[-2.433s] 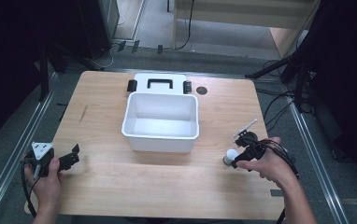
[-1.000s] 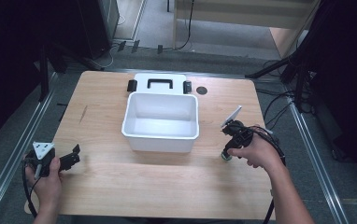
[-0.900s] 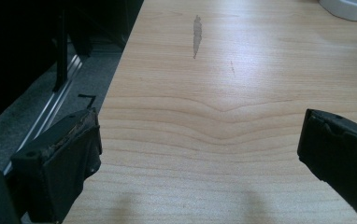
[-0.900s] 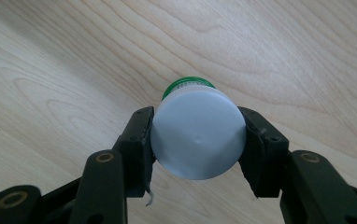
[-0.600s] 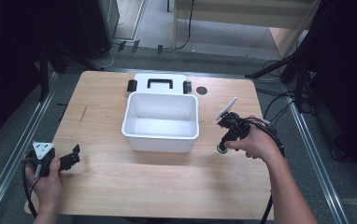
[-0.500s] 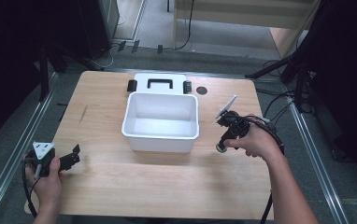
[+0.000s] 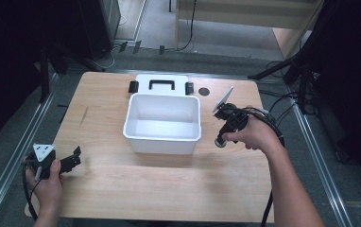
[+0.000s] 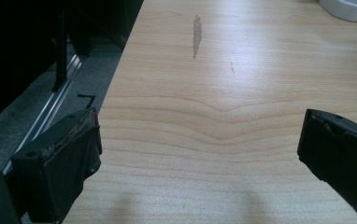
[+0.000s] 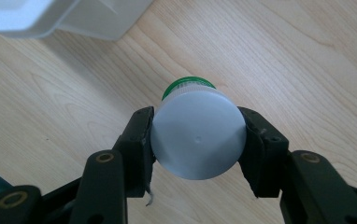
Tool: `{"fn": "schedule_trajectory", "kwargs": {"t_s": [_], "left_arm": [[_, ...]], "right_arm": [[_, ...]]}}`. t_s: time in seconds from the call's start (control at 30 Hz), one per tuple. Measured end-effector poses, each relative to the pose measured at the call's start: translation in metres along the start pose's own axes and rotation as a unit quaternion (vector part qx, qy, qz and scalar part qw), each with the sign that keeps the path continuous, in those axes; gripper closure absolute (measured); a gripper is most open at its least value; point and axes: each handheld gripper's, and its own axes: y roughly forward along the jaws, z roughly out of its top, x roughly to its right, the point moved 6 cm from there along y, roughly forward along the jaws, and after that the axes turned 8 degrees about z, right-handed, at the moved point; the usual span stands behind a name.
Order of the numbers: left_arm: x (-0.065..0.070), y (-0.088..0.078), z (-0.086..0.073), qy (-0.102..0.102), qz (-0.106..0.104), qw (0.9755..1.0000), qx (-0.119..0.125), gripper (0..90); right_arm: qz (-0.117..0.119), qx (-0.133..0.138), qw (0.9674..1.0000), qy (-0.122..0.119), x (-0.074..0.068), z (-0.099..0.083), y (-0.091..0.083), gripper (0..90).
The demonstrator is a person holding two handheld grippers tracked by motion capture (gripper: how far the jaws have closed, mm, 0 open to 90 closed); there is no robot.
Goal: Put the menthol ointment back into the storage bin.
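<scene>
**A:** While we're on the high view: the right gripper (image 7: 221, 140) is lifted off the table (image 7: 169, 189), just right of the white bin (image 7: 162, 124), and it's got a small bottle (image 7: 220, 141) pinched in it. Left gripper (image 7: 72, 160) sits near the front left corner, nothing in it.

**B:** What's the bottle look like from up there?

**A:** Tiny. A pale round thing with a bit of green, can't tell more.

**B:** Left gripper view?

**A:** Both jaws spread wide over bare wood, plus a sliver of bin (image 8: 349, 8) at the top right.

**B:** And the right gripper view?

**A:** Way better. You're looking straight onto a round grey-white cap (image 9: 198, 135) with a green band (image 9: 187, 86) behind it. The pads (image 9: 141, 137) press on opposite sides of the cap, so the bottle hangs in the air above the wood.

**B:** How's it gonna handle?

**A:** My guess is light, stiff plastic, not fragile. Smooth and round though, so it could twist or slip between the pads. Squeezing across the widest part of the cap, like now, seems the right spot.
</scene>
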Motion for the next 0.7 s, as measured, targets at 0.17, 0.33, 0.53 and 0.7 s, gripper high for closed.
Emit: {"fn": "schedule_trajectory", "kwargs": {"t_s": [0.17,0.33,0.53,0.7], "left_arm": [[0.0,0.0,0.0,-0.001,0.0,1.0,0.0,0.5],[0.0,0.0,0.0,0.001,0.0,1.0,0.0,0.4],[0.0,0.0,0.0,0.001,0.0,1.0,0.0,0.4],[0.001,0.0,0.0,0.0,0.0,1.0,0.0,0.4]], "right_arm": [[-0.001,-0.003,1.0,-0.005,-0.002,0.008,-0.005,51.3],[0.0,-0.005,1.0,-0.006,-0.004,0.015,-0.012,51.4],[0.001,-0.006,0.9999,-0.011,-0.007,0.023,-0.021,51.4],[-0.001,0.0,0.9999,-0.012,-0.011,0.03,-0.03,51.4]]}}
